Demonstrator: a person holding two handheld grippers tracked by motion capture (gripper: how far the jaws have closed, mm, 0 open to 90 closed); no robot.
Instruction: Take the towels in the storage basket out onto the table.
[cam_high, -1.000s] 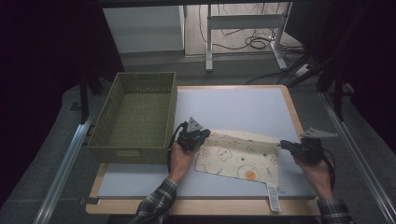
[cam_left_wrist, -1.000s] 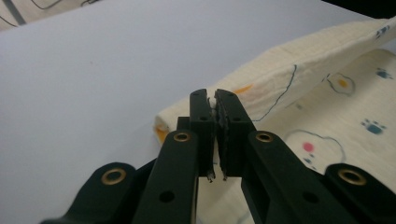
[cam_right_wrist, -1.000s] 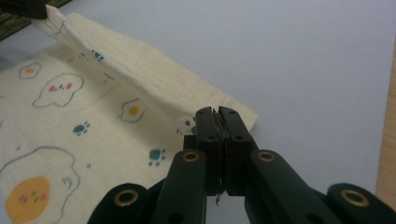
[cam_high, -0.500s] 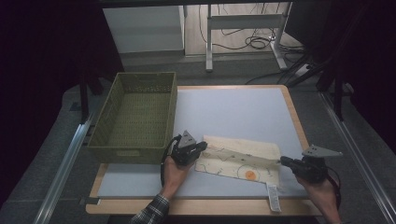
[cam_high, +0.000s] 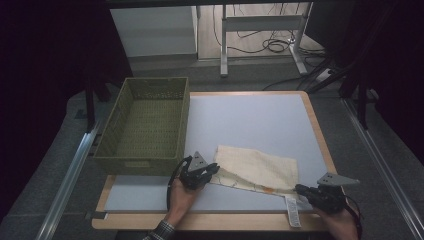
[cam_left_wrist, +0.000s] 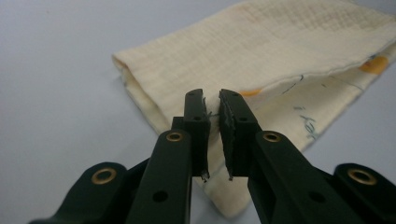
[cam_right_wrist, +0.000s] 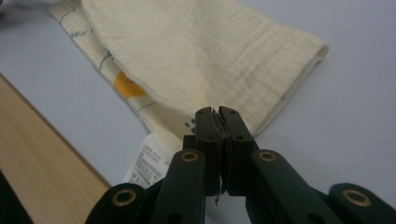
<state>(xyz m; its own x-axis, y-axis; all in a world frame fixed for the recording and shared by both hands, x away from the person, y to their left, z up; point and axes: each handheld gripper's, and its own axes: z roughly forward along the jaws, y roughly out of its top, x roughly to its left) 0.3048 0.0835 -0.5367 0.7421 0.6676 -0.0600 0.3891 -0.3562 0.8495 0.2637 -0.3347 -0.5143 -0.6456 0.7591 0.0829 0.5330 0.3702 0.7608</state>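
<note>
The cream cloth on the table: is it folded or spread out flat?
Folded: the cloth lies doubled, its plain upper layer covering the printed lower layer.

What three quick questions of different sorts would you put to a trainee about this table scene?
1. True or false: the green woven basket has nothing in it.
2. Where is the cream cloth? A) folded over on the table; B) inside the basket; C) hanging off the table edge.
3. What white thing lies by the cloth's near right corner?

Key: 1 true. 2 A. 3 a printed label.
</note>
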